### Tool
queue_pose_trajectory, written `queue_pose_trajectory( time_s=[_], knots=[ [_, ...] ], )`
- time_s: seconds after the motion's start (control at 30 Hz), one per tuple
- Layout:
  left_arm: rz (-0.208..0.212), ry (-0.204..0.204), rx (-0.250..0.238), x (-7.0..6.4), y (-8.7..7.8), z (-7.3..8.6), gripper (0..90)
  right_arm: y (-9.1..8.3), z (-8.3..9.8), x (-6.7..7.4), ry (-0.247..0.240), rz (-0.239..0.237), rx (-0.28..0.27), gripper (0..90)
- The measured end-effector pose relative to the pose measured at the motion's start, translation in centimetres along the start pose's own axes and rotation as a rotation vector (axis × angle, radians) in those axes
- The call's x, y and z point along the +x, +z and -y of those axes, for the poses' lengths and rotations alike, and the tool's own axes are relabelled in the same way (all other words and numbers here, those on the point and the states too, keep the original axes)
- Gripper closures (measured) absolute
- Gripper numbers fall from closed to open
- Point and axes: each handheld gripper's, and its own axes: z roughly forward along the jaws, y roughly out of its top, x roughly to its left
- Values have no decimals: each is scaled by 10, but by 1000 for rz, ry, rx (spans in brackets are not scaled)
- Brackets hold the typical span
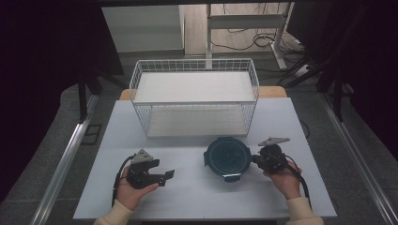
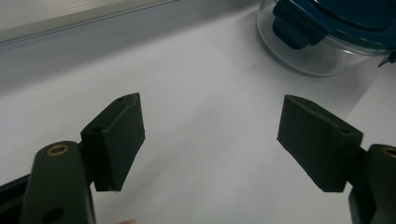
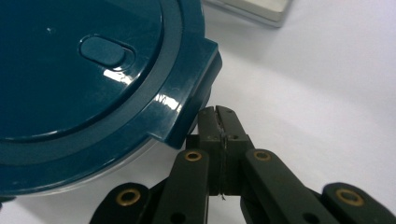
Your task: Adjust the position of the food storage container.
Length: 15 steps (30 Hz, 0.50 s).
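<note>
1. The right gripper [image 3: 219, 112] was clenched with nothing between its jaws, its tips just under a clip flap of the round dark-teal plastic lid [image 3: 84, 74] on the clear glass container [image 2: 308, 56].
2. A gentle upward pry at the flap's edge seemed best.
3. The left gripper [image 2: 210, 135] stood released and empty, the container ahead to its right; it could steady the container.
4. Beyond stood the white wire basket [image 1: 195, 65].
</note>
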Motion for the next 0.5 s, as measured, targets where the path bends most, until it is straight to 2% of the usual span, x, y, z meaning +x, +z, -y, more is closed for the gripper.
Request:
queue_pose_trajectory(
  time_s=[0.1, 0.3, 0.5],
  knots=[
    [-1, -8, -6, 2, -2, 0, 220, 6, -2, 8, -25, -11, 18, 899],
    [0, -11, -12, 3, -3, 0, 221, 8, -5, 13, -27, 0, 1, 900],
    [-1, -12, -13, 3, -3, 0, 221, 11, -6, 22, -54, -18, 9, 899]
  ],
)
